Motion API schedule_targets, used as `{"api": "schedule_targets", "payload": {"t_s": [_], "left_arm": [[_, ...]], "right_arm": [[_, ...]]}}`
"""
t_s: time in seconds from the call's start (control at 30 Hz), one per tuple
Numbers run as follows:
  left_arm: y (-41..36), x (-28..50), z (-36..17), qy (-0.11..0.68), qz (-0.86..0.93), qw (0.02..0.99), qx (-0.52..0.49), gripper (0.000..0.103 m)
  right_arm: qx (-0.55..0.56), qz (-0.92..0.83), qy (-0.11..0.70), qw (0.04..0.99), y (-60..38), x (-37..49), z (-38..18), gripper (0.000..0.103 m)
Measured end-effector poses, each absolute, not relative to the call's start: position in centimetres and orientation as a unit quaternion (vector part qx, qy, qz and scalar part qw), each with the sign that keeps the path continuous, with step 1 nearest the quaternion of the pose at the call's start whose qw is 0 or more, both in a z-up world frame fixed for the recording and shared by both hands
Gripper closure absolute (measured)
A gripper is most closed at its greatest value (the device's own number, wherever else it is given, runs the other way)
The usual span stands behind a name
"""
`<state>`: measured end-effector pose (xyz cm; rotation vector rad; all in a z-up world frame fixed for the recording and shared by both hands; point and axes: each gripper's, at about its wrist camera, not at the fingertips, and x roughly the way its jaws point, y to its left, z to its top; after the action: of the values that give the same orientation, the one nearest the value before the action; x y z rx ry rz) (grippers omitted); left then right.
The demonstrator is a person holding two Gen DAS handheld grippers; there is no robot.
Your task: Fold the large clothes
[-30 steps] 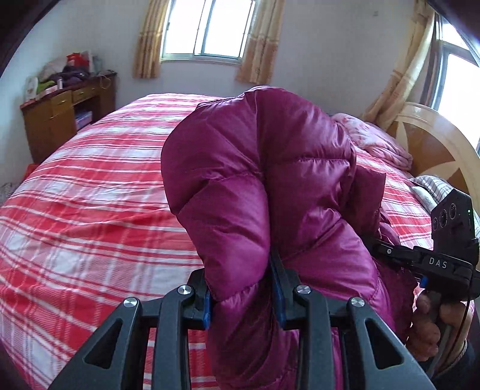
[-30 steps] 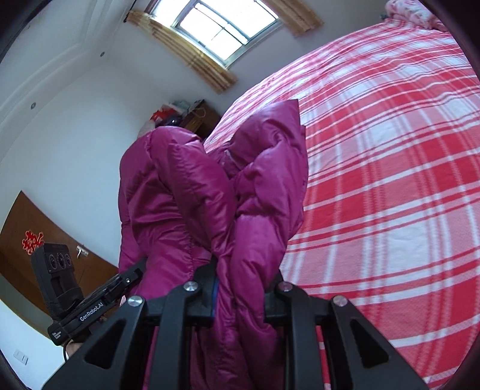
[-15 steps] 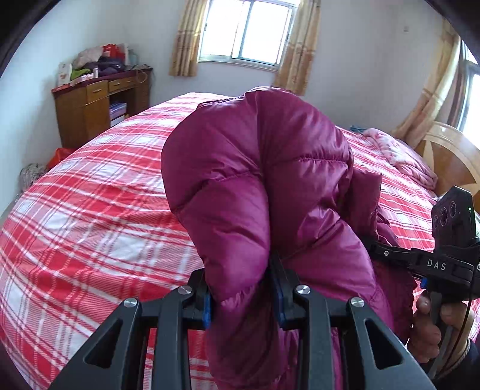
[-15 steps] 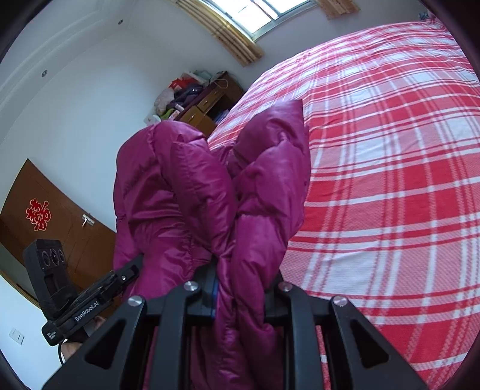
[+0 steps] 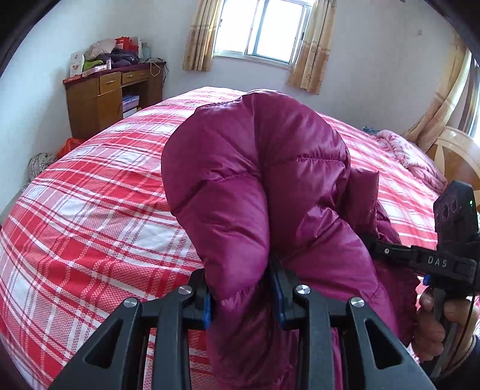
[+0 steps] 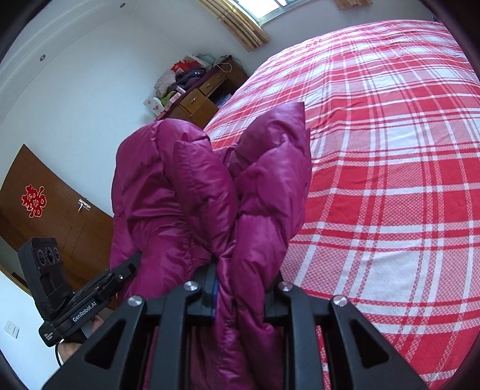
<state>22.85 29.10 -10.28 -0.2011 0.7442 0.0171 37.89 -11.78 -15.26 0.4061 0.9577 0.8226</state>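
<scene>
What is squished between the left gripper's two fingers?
A bunched fold of the magenta puffer jacket fills the left gripper, seen in the left wrist view.

Daylit curtained window [image 5: 260,28], white walls, wooden desk [image 5: 111,96]

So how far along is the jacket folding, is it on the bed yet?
Not yet. Done: both tools have a grip, the left tool and right tool each shut on a bunch of the jacket. In hand: the jacket is held up above the bed. Left: lay it flat on the bed and make the folds; none shows so far.
</scene>
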Motion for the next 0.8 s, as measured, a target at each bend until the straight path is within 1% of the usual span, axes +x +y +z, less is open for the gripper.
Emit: {"api": "schedule_targets", "payload": {"t_s": [0.23,0.37,0.5,0.67,0.7,0.73,0.77,0.8], "left_arm": [[29.3,22.8,-11.9,0.368,0.023,0.926,-0.079,0.071],[29.4,23.0,-12.6,0.37,0.033,0.925,-0.075,0.063],[28.9,23.0,-12.9,0.367,0.043,0.927,-0.059,0.058],[29.2,23.1,-13.6,0.362,0.056,0.929,-0.059,0.046],[29.2,23.1,-13.7,0.361,0.059,0.929,-0.06,0.045],[29.3,23.1,-13.8,0.361,0.064,0.929,-0.061,0.04],[29.4,23.1,-13.9,0.359,0.07,0.929,-0.062,0.034],[29.5,23.0,-13.9,0.359,0.075,0.928,-0.064,0.033]], "right_arm": [[0.171,0.373,0.456,0.79,-10.3,38.7,-16.0,0.081],[0.164,0.367,0.456,0.794,-10.0,38.7,-16.1,0.08],[0.17,0.361,0.457,0.795,-9.8,38.8,-16.6,0.078],[0.165,0.35,0.458,0.8,-9.3,38.5,-16.9,0.073],[0.164,0.348,0.459,0.801,-9.4,38.4,-17.0,0.07],[0.16,0.344,0.459,0.803,-9.2,38.3,-17.0,0.067],[0.156,0.34,0.459,0.806,-9.1,38.3,-17.0,0.066],[0.151,0.335,0.458,0.809,-9.2,38.1,-17.1,0.06]]}}
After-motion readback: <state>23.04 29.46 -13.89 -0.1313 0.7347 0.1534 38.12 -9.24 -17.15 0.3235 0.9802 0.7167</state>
